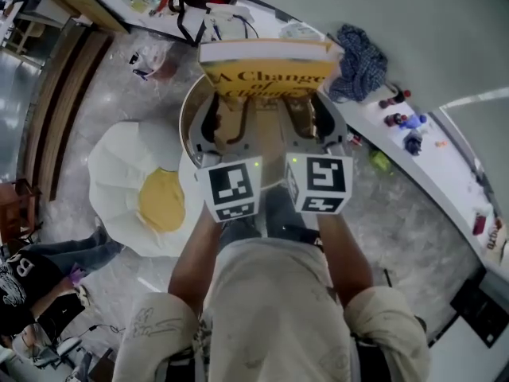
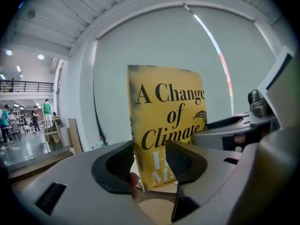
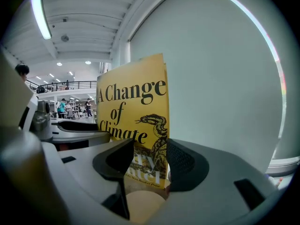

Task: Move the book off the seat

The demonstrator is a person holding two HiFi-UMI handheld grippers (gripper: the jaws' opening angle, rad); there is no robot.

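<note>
pale wall behind the round seat [image 1: 269,143], where the book [image 1: 266,76] stands upright, cover broadside to the left gripper [image 1: 228,107] and right gripper [image 1: 302,107], both with jaws apart and empty, tips equally near its lower edge.

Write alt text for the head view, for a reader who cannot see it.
A yellow book stands upright on a round wooden seat, its cover facing the person, seen from above. The left gripper and right gripper are side by side just in front of it, jaws open. A white and yellow cushion lies on the floor at left.
</note>
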